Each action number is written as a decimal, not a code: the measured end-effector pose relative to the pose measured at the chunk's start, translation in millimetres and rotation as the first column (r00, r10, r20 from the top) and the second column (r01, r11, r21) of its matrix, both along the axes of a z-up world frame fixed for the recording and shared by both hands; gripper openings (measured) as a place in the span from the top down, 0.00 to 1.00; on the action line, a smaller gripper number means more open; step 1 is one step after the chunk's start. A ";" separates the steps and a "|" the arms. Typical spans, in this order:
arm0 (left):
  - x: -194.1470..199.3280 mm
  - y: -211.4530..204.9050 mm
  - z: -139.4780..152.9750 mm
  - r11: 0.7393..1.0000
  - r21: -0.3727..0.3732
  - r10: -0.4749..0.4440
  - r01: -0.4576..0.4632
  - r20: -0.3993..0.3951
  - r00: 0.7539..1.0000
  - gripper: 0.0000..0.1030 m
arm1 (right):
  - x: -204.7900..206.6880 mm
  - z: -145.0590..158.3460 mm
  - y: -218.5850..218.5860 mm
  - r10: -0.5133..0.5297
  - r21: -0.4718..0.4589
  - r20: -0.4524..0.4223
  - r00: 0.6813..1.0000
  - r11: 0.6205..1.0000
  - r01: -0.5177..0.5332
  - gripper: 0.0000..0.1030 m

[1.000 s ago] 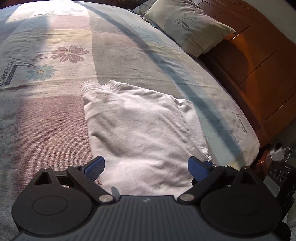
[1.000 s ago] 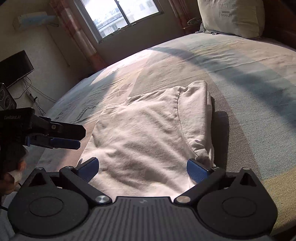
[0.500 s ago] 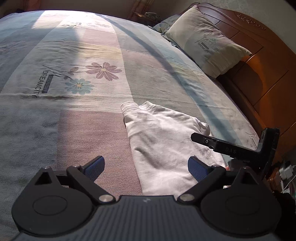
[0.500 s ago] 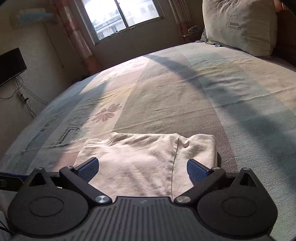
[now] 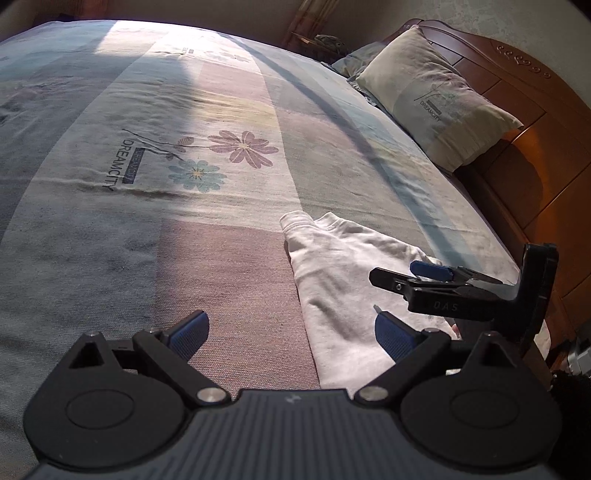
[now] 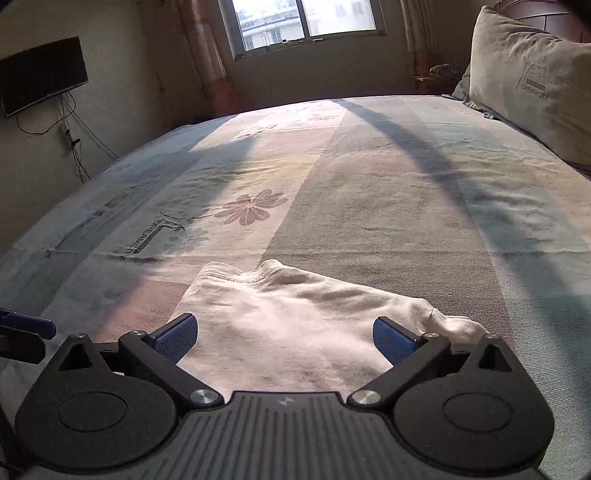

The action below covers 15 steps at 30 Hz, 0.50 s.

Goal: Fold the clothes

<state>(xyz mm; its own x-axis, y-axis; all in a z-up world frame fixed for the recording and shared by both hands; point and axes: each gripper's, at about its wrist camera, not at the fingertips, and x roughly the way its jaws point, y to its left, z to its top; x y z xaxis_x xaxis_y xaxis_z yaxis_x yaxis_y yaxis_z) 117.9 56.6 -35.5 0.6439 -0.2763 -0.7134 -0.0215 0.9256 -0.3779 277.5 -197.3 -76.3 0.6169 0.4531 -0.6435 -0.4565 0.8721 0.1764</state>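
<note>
Two blue-padded fingers of the left tool (image 5: 291,334) stand spread wide in the left wrist view, with nothing between them. Its left finger hangs over the bare pinkish patch of the bed sheet (image 5: 110,229); its right finger hangs over the near part of the white garment (image 5: 343,291), though whether it touches the cloth cannot be told. The garment lies folded flat on the bed, toward the right side, its ribbed edge pointing away from the camera. Over the garment's right part the right tool (image 5: 417,273) comes in from the side, a black frame with a blue pad; from this angle its opening cannot be judged. Farther off, a pillow (image 5: 436,99) leans against the wooden headboard (image 5: 535,155), and printed flowers (image 5: 221,155) mark the sheet.

From the right wrist view, the right tool (image 6: 284,338) is likewise released, its fingers wide apart and gripping nothing. Both fingers hang over the white garment (image 6: 295,317), which fills the gap between them and spreads a little past the right finger. At the left edge a blue pad of the left tool (image 6: 26,325) shows, beside the garment. Beyond the bed are a window (image 6: 306,22), a curtain (image 6: 207,55) and a dark screen on the wall (image 6: 40,74).
</note>
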 end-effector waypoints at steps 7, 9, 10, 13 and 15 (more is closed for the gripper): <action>-0.5 15.8 1.8 0.998 0.050 0.032 -0.033 0.025 0.999 0.07 | 7.2 6.3 28.0 -0.013 -0.100 0.025 1.000 0.995 0.015 0.00; -0.5 19.0 1.1 0.997 0.063 0.039 -0.040 0.023 0.999 0.07 | 9.2 12.8 43.3 0.014 -0.095 0.037 0.999 0.995 -0.011 0.00; -1.2 20.8 0.7 0.997 0.065 0.041 -0.042 0.022 0.999 0.07 | 14.6 10.4 54.7 0.027 -0.108 0.020 0.999 0.994 -0.024 0.00; -3.5 26.2 -0.4 0.996 0.072 0.046 -0.047 0.016 0.999 0.07 | 31.8 -12.4 82.3 0.014 -0.192 -0.008 1.000 0.981 -0.015 0.00; -5.9 30.5 0.5 0.996 0.074 0.057 -0.058 0.018 0.998 0.07 | 38.3 -16.9 85.2 -0.002 -0.192 -0.019 1.000 0.981 -0.002 0.00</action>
